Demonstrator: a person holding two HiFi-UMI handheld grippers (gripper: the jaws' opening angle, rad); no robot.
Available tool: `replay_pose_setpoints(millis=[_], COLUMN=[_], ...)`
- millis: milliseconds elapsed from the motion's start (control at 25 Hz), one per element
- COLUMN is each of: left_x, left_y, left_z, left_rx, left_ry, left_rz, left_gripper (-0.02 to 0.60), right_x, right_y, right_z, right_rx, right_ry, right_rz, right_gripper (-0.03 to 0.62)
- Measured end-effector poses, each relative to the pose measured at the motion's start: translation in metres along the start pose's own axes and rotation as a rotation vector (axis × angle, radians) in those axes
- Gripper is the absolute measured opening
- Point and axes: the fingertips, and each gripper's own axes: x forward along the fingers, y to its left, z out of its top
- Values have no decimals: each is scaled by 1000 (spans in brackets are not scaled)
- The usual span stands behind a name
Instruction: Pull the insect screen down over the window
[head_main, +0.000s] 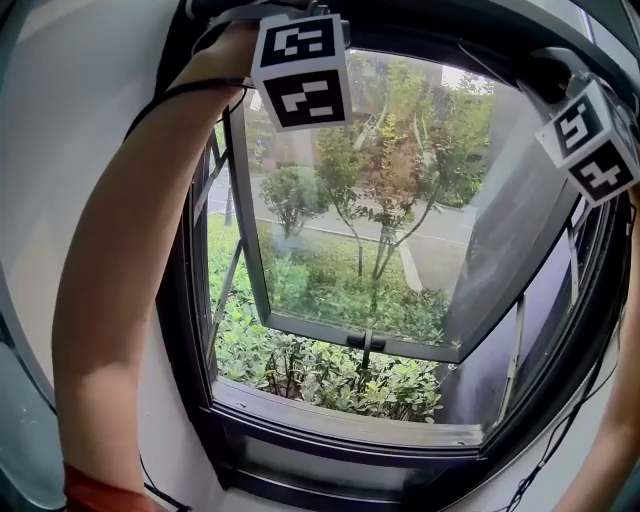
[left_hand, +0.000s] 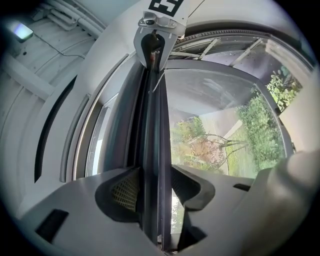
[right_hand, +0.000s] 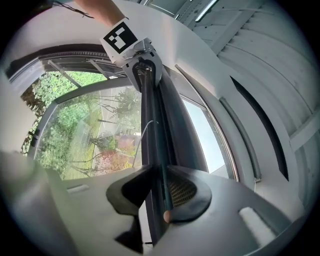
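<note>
The insect screen's dark pull bar (left_hand: 150, 125) runs along the top of the window frame, and both grippers are raised to it. In the left gripper view my left gripper (left_hand: 156, 187) is open, with the bar between its jaws and a slit of daylight beside the right pad (left_hand: 192, 187). In the right gripper view my right gripper (right_hand: 157, 192) also straddles the bar (right_hand: 152, 130), its jaws slightly apart. Each gripper shows at the far end of the other's view. In the head view only the marker cubes, left (head_main: 300, 70) and right (head_main: 590, 140), are visible; the jaws are hidden.
The glass sash (head_main: 350, 250) is swung outward, its handle (head_main: 366, 341) on the lower rail. Shrubs and a path lie outside. The sill (head_main: 340, 425) is low in front. A bare forearm (head_main: 130, 300) fills the left, with cables trailing along both arms.
</note>
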Motion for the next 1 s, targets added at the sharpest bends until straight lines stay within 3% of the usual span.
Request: replay_pose_setpoints(millis=[160,360,400,440,480,1000], left_x=[0,-1,-1,-2,-3,-8], left_y=[-6,-11,-11,-11,-11,-8], left_z=[-1,0,0,1,3,5], left_rx=[43,55,57,58,57,38], left_ry=[28,46,47,46,45,35], left_rz=[-31,-44,-43,-41,-39,-49], left_gripper=[179,181,181,181,181,181], right_x=[-2,-1,-1,-1,0,2], right_y=[-2,1,2,2,3,11], right_z=[6,4,4,3,2,-5], right_rx=[-80,-83,-79,-75,-71,-47], right_ry=[14,23,24,26,27,46], right_rz=[-1,14,17,20,24,63], right_gripper=[98,100,113,182,192,193])
